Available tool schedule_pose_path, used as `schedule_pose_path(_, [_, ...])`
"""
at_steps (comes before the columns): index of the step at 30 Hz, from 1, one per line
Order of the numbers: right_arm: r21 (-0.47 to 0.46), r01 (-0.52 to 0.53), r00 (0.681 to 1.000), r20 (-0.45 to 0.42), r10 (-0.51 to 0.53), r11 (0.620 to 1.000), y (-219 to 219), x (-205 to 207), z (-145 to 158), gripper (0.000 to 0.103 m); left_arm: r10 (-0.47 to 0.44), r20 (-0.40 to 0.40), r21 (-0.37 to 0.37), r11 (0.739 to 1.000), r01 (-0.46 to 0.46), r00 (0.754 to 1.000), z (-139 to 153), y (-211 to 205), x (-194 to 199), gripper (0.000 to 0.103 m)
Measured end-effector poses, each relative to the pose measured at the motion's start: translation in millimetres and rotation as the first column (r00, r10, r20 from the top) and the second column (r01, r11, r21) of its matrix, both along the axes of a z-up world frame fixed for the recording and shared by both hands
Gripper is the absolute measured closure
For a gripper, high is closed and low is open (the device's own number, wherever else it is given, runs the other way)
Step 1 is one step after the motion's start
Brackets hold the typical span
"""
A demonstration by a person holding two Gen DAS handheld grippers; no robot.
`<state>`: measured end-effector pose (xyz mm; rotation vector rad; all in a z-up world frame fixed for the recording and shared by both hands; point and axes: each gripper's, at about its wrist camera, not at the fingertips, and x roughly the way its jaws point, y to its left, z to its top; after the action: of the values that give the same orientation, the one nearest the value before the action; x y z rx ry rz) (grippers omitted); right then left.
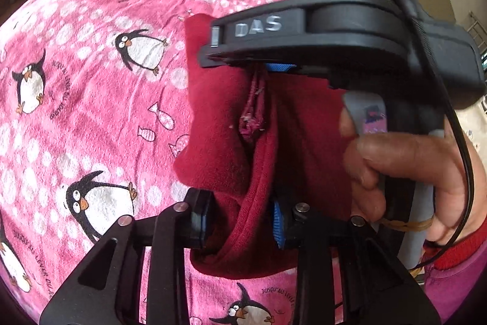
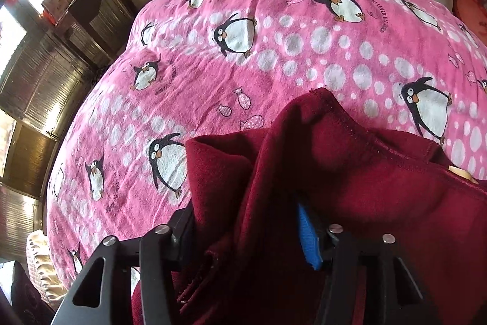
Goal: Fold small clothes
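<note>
Two hand-held grippers, left hand-held gripper (image 1: 240, 221) and right hand-held gripper (image 2: 246, 236), each clamping one maroon garment (image 2: 350, 166), one penguin blanket (image 2: 274, 51)

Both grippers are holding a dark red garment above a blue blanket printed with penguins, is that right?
Not quite: the blanket is pink, not blue, as the right wrist view shows. The rest holds: the left gripper and the right gripper both grip the dark red garment above it.

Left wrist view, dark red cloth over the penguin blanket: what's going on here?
A person is handling a dark red garment with two handheld tools above a pink penguin blanket. The left tool has fabric between its fingers; the right tool, gripped by a hand, pinches the cloth further along. The garment is bunched, not yet folded.
</note>
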<state>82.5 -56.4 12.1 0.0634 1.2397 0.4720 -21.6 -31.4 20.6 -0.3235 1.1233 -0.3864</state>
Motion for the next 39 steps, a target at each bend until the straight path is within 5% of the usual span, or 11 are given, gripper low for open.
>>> schedule_pose_path(4, [0.092, 0.018, 1.000, 0.010, -0.019, 0.996, -17.6, -5.8, 7.9, 0.076, -0.011, 0.001, -0.010, 1.000, 0.011, 1.000, 2.5, 0.7, 0.4, 0.071])
schedule_pose_path(13, [0.272, 0.064, 0.986, 0.129, -0.102, 0.960, -93.8, -28.1, 73.5, 0.083, -0.151, 0.143, -0.052, 0.986, 0.160, 0.978, 70.4, -40.7, 0.1, 0.079])
schedule_pose_path(18, [0.297, 0.112, 0.966, 0.190, -0.174, 0.948, -164.4, -45.7, 107.3, 0.083, -0.280, 0.206, -0.031, 0.956, 0.293, 0.938, 102.8, -103.2, -5.7, 0.080])
schedule_pose_path(23, [0.272, 0.196, 0.942, 0.214, -0.258, 0.942, -250.2, -70.7, 118.0, 0.084, -0.399, 0.218, 0.005, 0.913, 0.408, 0.891, 105.9, -177.2, -17.6, 0.080])
schedule_pose_path(30, [0.201, 0.342, 0.913, 0.160, -0.375, 0.918, -346.8, -105.9, 73.2, 0.085, -0.540, 0.172, 0.115, 0.841, 0.528, 0.824, 74.1, -256.4, -36.3, 0.080])
schedule_pose_path(34, [0.179, 0.403, 0.902, 0.088, -0.423, 0.897, -368.2, -111.1, 24.8, 0.085, -0.573, 0.121, 0.169, 0.816, 0.552, 0.810, 61.3, -270.2, -39.6, 0.075])
schedule_pose_path(39, [0.211, 0.433, 0.885, 0.089, -0.458, 0.877, -376.0, -112.5, 19.4, 0.078, -0.611, 0.162, 0.102, 0.792, 0.602, 0.775, 101.1, -241.6, -54.2, 0.045])
